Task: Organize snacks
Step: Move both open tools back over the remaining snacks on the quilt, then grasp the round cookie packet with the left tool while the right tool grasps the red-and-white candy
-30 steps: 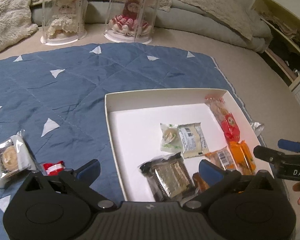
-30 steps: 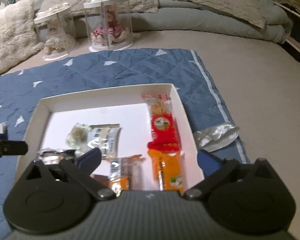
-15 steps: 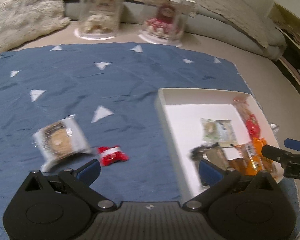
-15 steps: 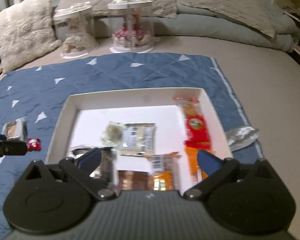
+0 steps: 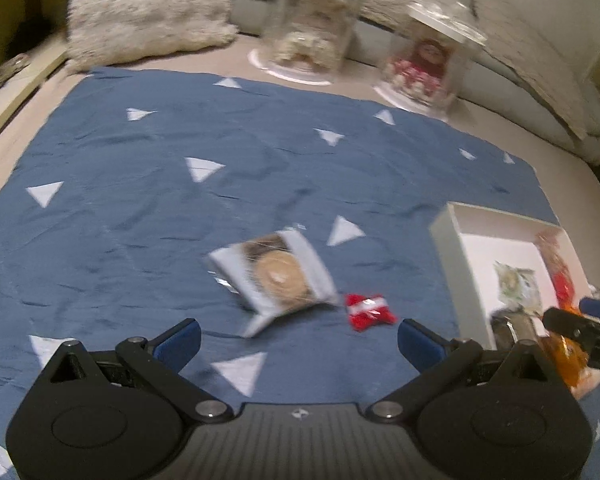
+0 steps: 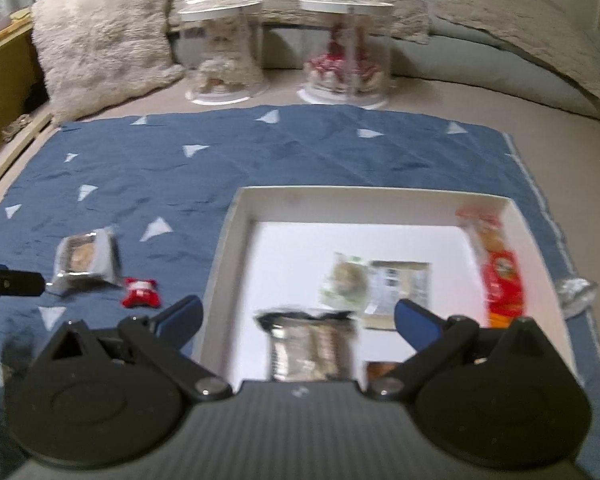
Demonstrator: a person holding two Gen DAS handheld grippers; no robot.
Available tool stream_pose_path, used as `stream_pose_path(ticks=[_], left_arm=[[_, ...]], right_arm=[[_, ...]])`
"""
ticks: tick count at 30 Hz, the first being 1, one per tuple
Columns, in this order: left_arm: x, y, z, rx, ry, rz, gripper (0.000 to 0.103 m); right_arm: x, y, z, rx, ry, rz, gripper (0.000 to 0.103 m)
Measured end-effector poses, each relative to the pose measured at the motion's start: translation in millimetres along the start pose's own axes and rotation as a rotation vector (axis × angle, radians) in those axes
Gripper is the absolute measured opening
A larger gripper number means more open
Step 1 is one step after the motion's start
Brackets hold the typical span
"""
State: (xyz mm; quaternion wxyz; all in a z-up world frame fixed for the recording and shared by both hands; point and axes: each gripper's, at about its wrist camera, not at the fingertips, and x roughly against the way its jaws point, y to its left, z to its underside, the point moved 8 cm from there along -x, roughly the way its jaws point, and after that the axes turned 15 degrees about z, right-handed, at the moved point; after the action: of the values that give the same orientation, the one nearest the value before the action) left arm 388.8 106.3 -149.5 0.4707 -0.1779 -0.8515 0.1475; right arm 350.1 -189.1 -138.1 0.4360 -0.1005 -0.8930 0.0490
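Left wrist view: left gripper (image 5: 298, 338) wide open, nothing between the fingers. It hangs above the blue quilted mat (image 5: 140, 200), aimed at two loose snacks. Cookie packet (image 5: 274, 276) lies flat on the mat, well left of the white box (image 5: 446, 240). Small red candy (image 5: 369, 311) lies just beside the packet, between it and the box. Image is blurred, so print on the wrappers is unreadable. Right gripper's fingers show at the frame edge, over the box's near corner.

Right wrist view: right gripper (image 6: 298, 318) also wide open and empty, held over the near part of the white box. Inside the box: dark foil packet (image 6: 312, 344) nearest, green-and-white packet (image 6: 346, 284) at centre, red-and-orange packet (image 6: 500, 276) along the right wall. A silver wrapper (image 6: 576, 290) lies outside, just right of the box.

Judgement: step in hand is the reach for the remaining loose snacks left of the box. Next move calls for lowering the left gripper over the cookie packet, closing on an edge of the thin wrapper, and carrying it into the box.
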Motion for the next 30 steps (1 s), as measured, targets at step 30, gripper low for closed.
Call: stream_pose_path(ticks=[30], left_arm=[[-79.6,29.3,-55.7,0.076,-0.150,0.037,0.100]], right_arm=[[-62.1,143.8,-11.3,0.039,0.133,-0.283,0.068]])
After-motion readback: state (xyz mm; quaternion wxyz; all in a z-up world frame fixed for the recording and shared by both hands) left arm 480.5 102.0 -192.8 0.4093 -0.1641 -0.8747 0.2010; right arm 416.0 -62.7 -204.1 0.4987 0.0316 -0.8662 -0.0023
